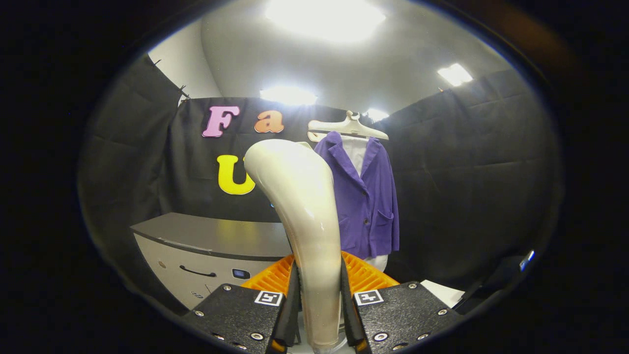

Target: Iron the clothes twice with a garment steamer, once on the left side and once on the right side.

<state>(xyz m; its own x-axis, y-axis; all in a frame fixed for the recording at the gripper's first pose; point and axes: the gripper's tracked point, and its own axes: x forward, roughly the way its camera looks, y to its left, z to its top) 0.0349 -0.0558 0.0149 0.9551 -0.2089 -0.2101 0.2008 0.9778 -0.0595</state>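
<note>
Black cloth walled the booth, where a purple jacket (pixel 366 196) hung on a hanger (pixel 350 127). Gripper (pixel 318 295) fingers pinched the cream steamer (pixel 304 216) handle, beyond the grey counter's (pixel 216 236) right edge.

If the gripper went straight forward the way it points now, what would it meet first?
The gripper is shut on the steamer handle, so the steamer leads. Going straight on, it would probably meet the purple jacket on the hanger; depth is hard to judge.

Ceiling lights (pixel 324 19) are blowing out overhead, glare is streaking the steamer handle (pixel 307 206), and fisheye distortion is bending the dim periphery.
</note>
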